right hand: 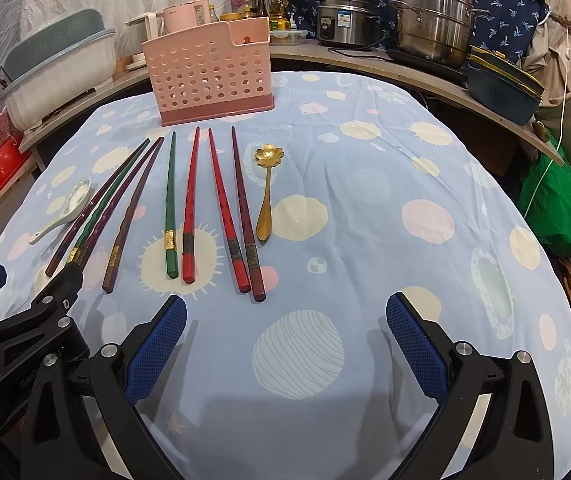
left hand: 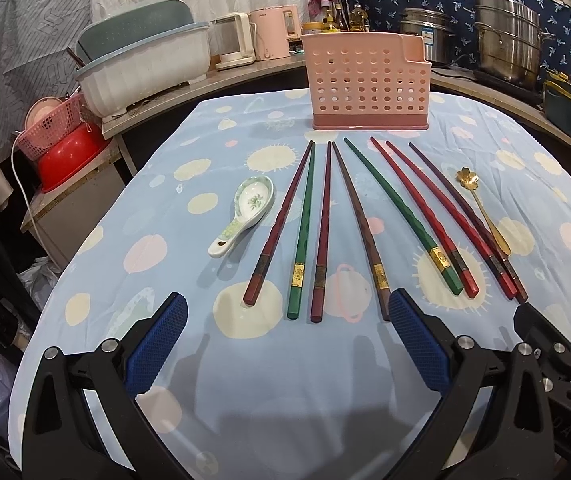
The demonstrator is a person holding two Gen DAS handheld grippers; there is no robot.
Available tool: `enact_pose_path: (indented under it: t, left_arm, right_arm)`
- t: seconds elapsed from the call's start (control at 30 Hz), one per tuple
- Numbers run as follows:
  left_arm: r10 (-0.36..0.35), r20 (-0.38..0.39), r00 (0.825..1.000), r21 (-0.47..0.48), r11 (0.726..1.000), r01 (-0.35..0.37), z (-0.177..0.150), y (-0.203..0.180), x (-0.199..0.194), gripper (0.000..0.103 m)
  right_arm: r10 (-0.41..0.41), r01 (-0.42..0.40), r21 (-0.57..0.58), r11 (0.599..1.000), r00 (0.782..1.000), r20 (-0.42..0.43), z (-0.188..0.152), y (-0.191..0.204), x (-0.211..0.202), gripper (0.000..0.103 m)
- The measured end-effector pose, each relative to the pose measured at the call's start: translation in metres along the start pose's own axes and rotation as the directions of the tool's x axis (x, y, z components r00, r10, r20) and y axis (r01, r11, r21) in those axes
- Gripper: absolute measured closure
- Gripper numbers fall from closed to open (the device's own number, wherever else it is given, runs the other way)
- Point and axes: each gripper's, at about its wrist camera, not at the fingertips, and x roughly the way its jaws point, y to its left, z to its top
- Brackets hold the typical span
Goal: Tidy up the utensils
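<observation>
Both my grippers hover spread wide and empty over a table of loose utensils, nothing sorted yet.

My left gripper (left hand: 287, 316) and right gripper (right hand: 285, 316) hang released near the chopsticks' (left hand: 321, 232) butt ends. Eight chopsticks fan out at 12 o'clock, the ceramic spoon (left hand: 243, 212) at 11, the gold flower spoon (right hand: 266, 196) beside the rightmost stick. The pink perforated holder (left hand: 367, 80) stands upright beyond them. I'd pinch one stick near its banded end, lift level, then tip it upright over the holder.
</observation>
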Motion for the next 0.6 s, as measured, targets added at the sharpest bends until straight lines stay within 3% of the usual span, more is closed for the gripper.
enact_pose_path:
  t: [0.6]
  left_arm:
    - [-0.002,0.000,1.000,0.000,1.000,0.002,-0.0003,-0.0017,0.0001,0.007]
  right_arm:
    - [0.001,-0.001,0.001,1.000,1.000,0.001,-0.0002,-0.0005,-0.0002,0.006]
